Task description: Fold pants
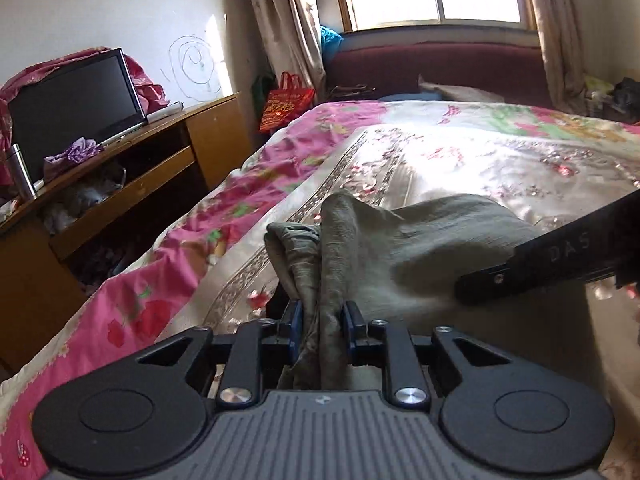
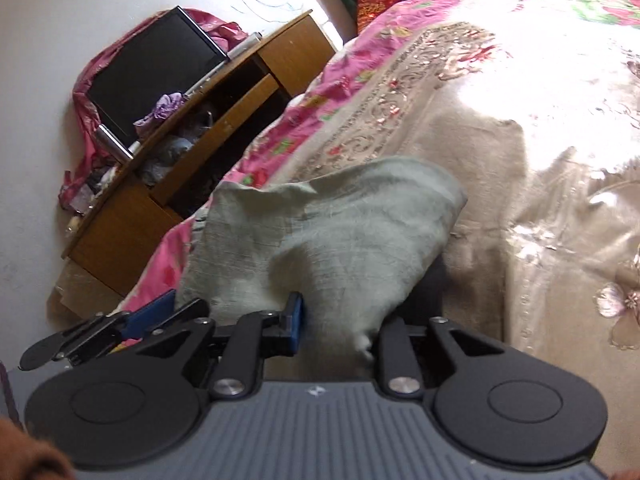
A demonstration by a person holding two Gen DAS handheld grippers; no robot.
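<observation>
While both claws lift the soft grey-green woven pants above the flowered satin bed, the left claw and right claw each pinch bunched cloth; it looks light and limp, best gripped at thick edges.

Grey-green woven-fabric pants, bunched and creased, lifted over the bed. One gathered bundle of folds is pinched upright at the near edge, cloth sagging between the held ends; in the right wrist view a rumpled flap hangs.
</observation>
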